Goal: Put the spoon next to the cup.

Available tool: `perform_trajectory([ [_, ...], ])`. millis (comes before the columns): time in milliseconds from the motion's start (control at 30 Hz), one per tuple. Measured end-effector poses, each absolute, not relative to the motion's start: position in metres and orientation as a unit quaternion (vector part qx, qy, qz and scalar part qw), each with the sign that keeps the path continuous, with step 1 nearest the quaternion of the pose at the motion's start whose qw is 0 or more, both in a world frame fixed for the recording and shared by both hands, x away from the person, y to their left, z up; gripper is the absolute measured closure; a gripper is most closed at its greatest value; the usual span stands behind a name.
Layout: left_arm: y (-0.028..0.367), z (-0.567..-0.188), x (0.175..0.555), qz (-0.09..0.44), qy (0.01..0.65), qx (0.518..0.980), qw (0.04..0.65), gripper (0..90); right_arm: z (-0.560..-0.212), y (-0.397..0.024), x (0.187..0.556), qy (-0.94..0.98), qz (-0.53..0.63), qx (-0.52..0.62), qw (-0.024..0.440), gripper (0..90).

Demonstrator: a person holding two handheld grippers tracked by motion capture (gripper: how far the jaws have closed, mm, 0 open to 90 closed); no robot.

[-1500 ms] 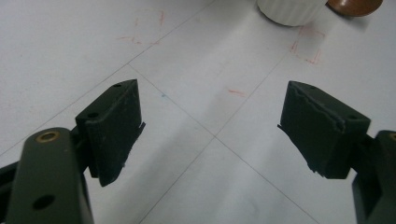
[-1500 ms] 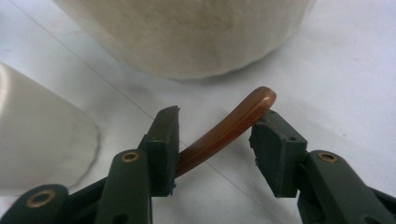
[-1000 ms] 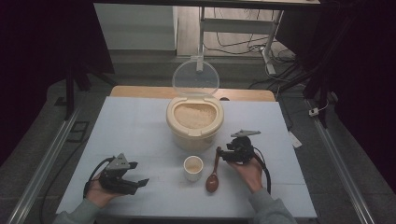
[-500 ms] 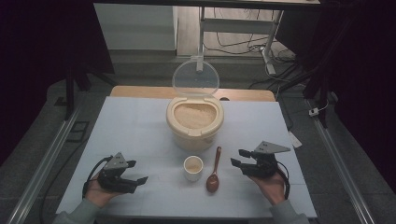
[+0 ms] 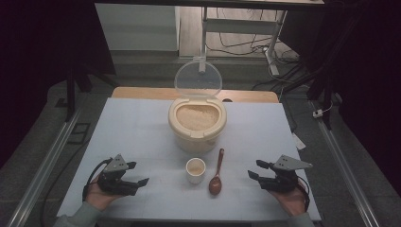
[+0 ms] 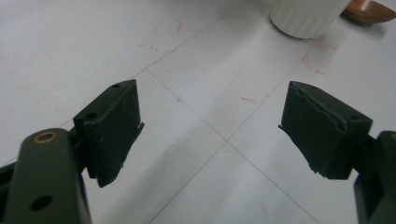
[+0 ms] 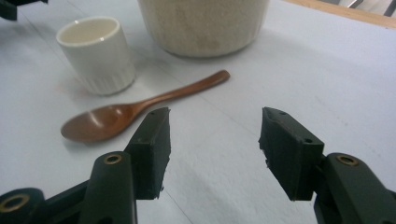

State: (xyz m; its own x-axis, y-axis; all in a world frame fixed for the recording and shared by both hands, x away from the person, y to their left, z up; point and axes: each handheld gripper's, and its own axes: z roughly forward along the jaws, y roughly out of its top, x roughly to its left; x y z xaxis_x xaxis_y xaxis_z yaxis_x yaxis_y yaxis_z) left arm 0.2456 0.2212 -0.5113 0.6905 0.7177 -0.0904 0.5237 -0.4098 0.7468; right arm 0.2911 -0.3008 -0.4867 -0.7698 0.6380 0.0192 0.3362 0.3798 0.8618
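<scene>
A: Right gripper (image 5: 259, 171) is sitting at the right edge of the white table (image 5: 142, 127), jaws apart, nothing between them. A second ago it was right at the wooden spoon's (image 5: 217, 172) handle; now it is standing well apart from it.

B: And the spoon?

A: Lying flat, bowl toward the person, handle pointing at the rice container (image 5: 197, 124). Just right of the small white cup (image 5: 196, 170). Its position is matching the earlier pictures, so it is reading as set down and released.

B: Jaw motion?

A: The right jaws have just been opening a little, empty. From the right gripper view, spoon (image 7: 135, 109) and cup (image 7: 98, 53) are lying ahead and to the left.

B: Left side?

A: Left gripper (image 5: 137, 182) is resting at the near left, jaws wide, holding nothing, unmoved. Cup's ribbed base (image 6: 306, 16) is showing at the top of its view.

B: Meaning?

A: Probably the scooping is finishing: lid up, rice exposed, both hands withdrawing.
</scene>
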Motion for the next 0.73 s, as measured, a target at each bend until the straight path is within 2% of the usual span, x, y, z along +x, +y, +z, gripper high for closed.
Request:
perform_trajectory([
  [733,0.221,-0.5116,0.2443,0.127,0.374,0.83,0.394,18.7,-0.4891,-0.3018,0.2919,0.819,0.466,0.29,0.165,43.0],
])
